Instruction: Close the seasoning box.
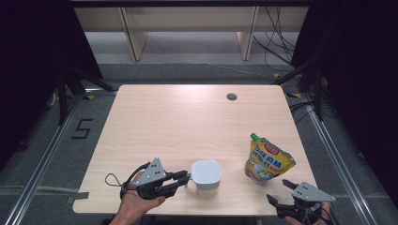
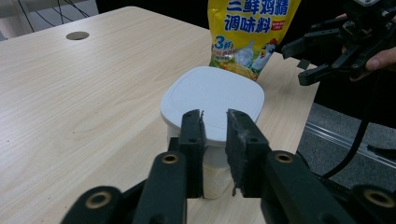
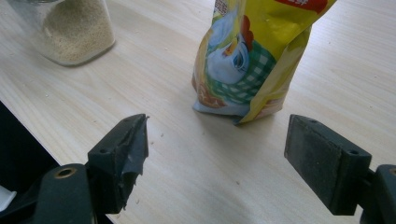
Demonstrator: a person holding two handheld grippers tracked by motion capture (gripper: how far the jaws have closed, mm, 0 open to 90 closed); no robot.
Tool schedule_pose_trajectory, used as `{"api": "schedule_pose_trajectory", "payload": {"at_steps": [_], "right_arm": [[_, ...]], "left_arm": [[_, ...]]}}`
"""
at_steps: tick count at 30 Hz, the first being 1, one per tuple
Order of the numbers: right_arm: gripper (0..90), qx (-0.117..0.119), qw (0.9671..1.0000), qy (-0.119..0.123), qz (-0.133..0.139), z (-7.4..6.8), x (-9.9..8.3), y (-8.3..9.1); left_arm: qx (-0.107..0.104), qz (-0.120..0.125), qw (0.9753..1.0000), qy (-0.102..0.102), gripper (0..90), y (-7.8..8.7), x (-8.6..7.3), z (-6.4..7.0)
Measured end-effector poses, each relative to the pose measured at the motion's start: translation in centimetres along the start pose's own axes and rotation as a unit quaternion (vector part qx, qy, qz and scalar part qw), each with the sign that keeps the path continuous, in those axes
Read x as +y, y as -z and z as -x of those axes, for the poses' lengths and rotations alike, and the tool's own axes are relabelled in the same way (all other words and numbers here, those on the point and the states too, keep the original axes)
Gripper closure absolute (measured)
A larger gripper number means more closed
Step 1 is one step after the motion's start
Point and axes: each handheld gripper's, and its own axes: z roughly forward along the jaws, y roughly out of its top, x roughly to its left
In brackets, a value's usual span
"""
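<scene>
A jar with a white square lid (image 1: 206,172) stands near the table's front edge; the right gripper view shows its clear body (image 3: 77,32) full of pale granules. My left gripper (image 1: 186,178) reaches it from the left. Its jaws (image 2: 215,116) stand a narrow gap apart at the lid's (image 2: 215,91) near rim, and whether they pinch any part of the jar is hidden. A yellow seasoning pouch (image 1: 267,161) with a green cap stands upright to the right (image 2: 247,32). My right gripper (image 1: 278,191) is wide open at the front right corner, facing the pouch (image 3: 252,56), a little short of it (image 3: 219,128).
The wooden table (image 1: 187,122) has a round cable hole (image 1: 231,97) at the back right. Its front edge runs just under both hands. Dark floor with rails and cables surrounds the table. The right gripper (image 2: 293,64) also shows at the upper right of the left gripper view.
</scene>
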Motion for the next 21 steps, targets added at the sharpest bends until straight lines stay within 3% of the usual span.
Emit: {"api": "schedule_pose_trajectory", "payload": {"at_steps": [2,3,5,9,10,12,14,15,17,18,21], "right_arm": [[22.6,-0.001,1.0,0.002,0.002,0.0,0.0,0.0],[22.7,0.0,1.0,-0.001,0.003,0.0,0.0,0.0],[22.6,-0.001,1.0,-0.005,-0.001,-0.1,0.0,0.0],[22.6,0.0,1.0,-0.003,0.0,-0.1,0.0,0.0],[22.6,-0.001,1.0,0.002,0.001,0.0,0.0,0.0],[22.6,0.008,0.9999,-0.003,-0.005,-0.1,0.0,0.0],[22.6,0.004,1.0,0.001,-0.002,-0.1,0.0,-0.1],[22.6,0.007,1.0,-0.001,-0.007,-0.1,0.0,-0.1],[22.6,0.009,0.9999,0.001,-0.007,-0.1,0.0,-0.1],[22.6,0.008,1.0,-0.001,-0.005,-0.1,0.0,-0.1],[22.6,0.008,0.9997,-0.019,-0.012,-0.3,-0.1,-0.1]], "left_arm": [[0.006,0.003,0.9999,0.014,68.2,0.2,-0.1,0.1],[-0.001,0.005,1.0,0.003,64.9,0.3,-0.2,-0.1],[0.005,0.002,0.9999,0.013,57.0,0.5,-0.4,-0.1],[0.003,0.003,1.0,0.009,44.8,0.9,-1.2,-0.4],[0.007,0.003,0.9997,0.025,42.3,1.0,-1.6,-0.2],[0.009,-0.01,0.9999,0.008,39.9,1.3,-2.2,-0.4],[0.015,-0.011,0.9995,0.026,37.2,1.4,-3.1,-0.2],[0.01,-0.017,0.9997,0.011,36.3,1.6,-3.4,-0.5],[0.013,-0.023,0.9992,0.029,35.3,1.7,-4.2,-0.4],[0.013,-0.024,0.9995,0.015,34.6,1.7,-4.5,-0.6],[0.02,-0.034,0.9991,0.019,30.3,1.7,-5.3,-0.5]]}}
